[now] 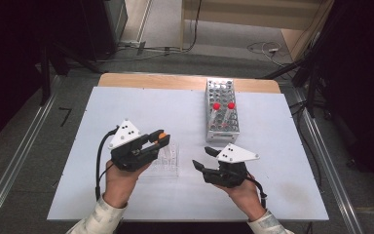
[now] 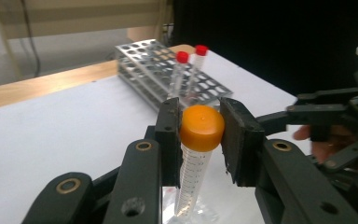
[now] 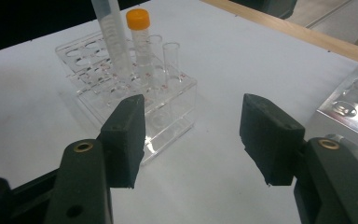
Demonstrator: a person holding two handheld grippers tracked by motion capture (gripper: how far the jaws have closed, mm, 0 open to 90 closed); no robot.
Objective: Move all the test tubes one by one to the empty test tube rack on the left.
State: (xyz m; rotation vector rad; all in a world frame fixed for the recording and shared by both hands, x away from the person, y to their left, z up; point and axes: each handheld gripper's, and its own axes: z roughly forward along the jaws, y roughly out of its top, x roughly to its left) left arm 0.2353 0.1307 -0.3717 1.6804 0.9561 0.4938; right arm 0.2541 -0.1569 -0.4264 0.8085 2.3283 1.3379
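On the white table [image 1: 126,107], the left gripper [image 2: 200,128] had its jaws closed on the orange cap of a graduated tube [image 2: 192,172], which stood upright in the clear rack [image 1: 168,163]. Just right of it, the right gripper [image 3: 193,135] hovered with jaws wide apart, holding nothing. Farther right stood a metal rack [image 1: 221,109] carrying two red-capped tubes [image 1: 216,112].

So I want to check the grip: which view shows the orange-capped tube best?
The left gripper view: the orange-capped tube sits close-up between the left gripper jaws. The high view shows its cap; the right gripper view only its body.
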